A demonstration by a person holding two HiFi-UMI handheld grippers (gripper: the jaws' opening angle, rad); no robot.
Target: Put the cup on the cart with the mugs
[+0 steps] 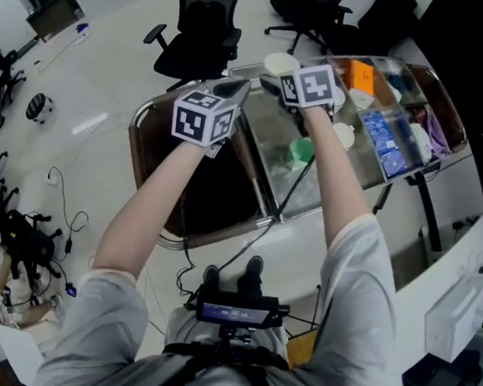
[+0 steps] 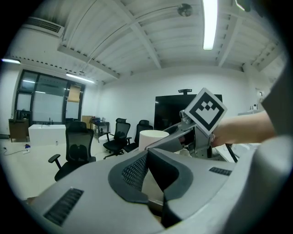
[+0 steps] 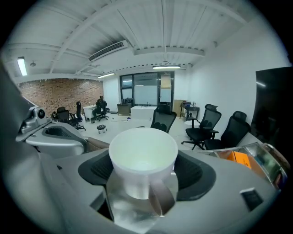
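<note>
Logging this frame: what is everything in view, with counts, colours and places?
cart: one, metal-rimmed, two bays, below both grippers
white cup: one, white, between the right gripper's jaws
green cup: one, green, cart's right bay
white mug: at least one, white, right bay near the green cup
blue packets: several, blue, right bay
orange box: one, orange, right bay, far side
office chairs: several, black, floor beyond the cart
left gripper: grey, jaws together, empty
right gripper: grey, holding the white cup
forearms: two, bare, grey sleeves
</note>
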